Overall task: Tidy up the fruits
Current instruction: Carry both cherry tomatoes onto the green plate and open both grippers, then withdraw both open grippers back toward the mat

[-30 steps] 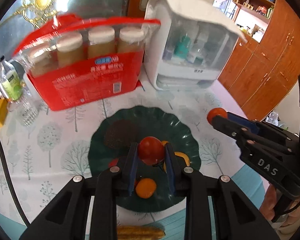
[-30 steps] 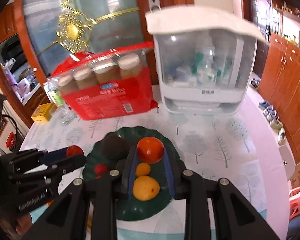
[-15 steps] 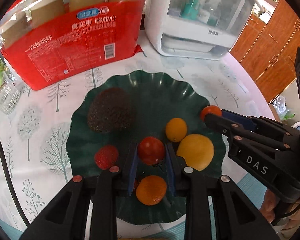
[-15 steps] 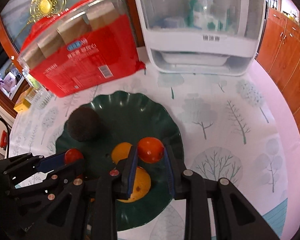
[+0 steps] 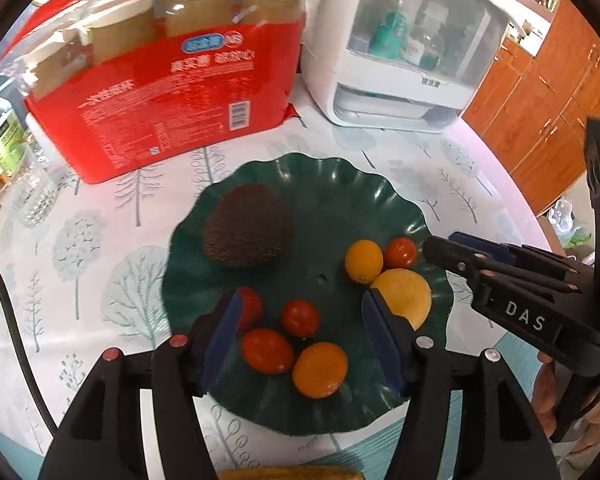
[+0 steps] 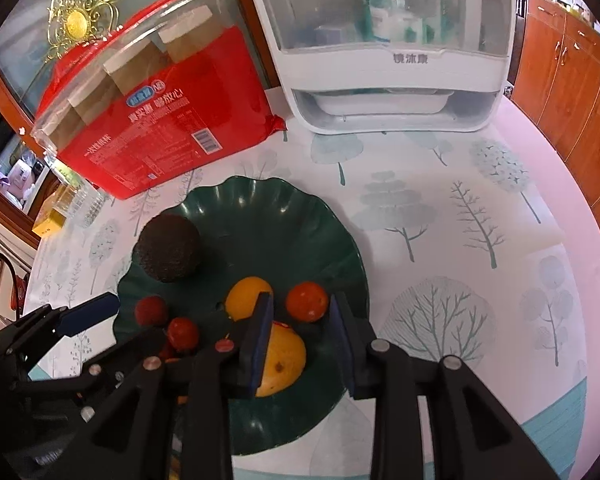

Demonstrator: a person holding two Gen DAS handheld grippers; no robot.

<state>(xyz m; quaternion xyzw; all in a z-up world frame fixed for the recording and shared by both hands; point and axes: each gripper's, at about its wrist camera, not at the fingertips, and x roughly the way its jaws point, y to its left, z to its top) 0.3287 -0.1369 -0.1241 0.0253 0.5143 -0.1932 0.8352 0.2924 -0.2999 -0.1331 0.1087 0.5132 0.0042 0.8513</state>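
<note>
Fruits lie gathered on a dark green scallop-edged plate at the middle of the tree-printed worktop, and the step in hand looks like the set-down of two small round red tomatoes. The left tongs have just been opening and now stand wide. One tomato rests on the plate between them, untouched by either pad. The right tongs have also just been opening, but stay narrow. A second tomato sits between their tips with a thin dark gap on its left side, so it seems let go rather than squeezed. I judge the next move to call for lifting both tongs straight away without nudging the loose, easily rolling fruit, then going for anything still off the plate. A yellowish thing at the bottom edge of the left wrist view may be that, though too little shows to tell. Counted on the plate: three red tomatoes, the third an oval one; one rough red berry partly behind the left finger; two small orange round fruits; one larger yellow-orange fruit; and one dark brown rough-skinned fruit in the plate's upper left. That makes eight.
</note>
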